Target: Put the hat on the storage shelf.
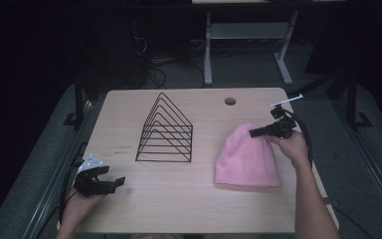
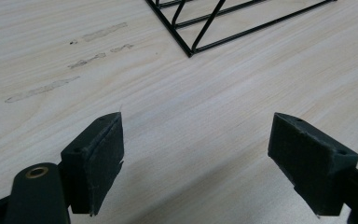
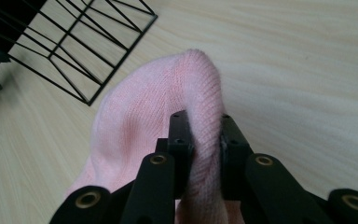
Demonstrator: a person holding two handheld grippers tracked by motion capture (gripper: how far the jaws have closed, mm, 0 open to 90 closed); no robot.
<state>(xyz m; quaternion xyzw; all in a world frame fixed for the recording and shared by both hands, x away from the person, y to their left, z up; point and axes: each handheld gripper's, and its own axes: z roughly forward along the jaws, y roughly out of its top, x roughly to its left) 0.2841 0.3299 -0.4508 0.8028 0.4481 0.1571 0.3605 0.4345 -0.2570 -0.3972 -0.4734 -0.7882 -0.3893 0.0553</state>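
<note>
A pink knitted hat [image 1: 247, 157] lies on the right part of the wooden table [image 1: 179, 199]. My right gripper [image 1: 254, 132] is shut on the hat's far top edge and holds that edge a little off the table. In the right gripper view the black jaws pinch a fold of the pink hat [image 3: 200, 93] between the pads [image 3: 182, 135]. My left gripper [image 1: 113, 182] rests at the table's near left corner, jaws wide apart and nothing between them. Its pads [image 2: 100, 158] hover over bare wood in the left gripper view.
A black wire file rack [image 1: 165, 130] with triangular dividers stands mid-table, between the two grippers; its corner [image 2: 191, 49] lies ahead of the left gripper. A cable hole [image 1: 230, 101] sits near the far edge. Desk legs and cables lie beyond the table.
</note>
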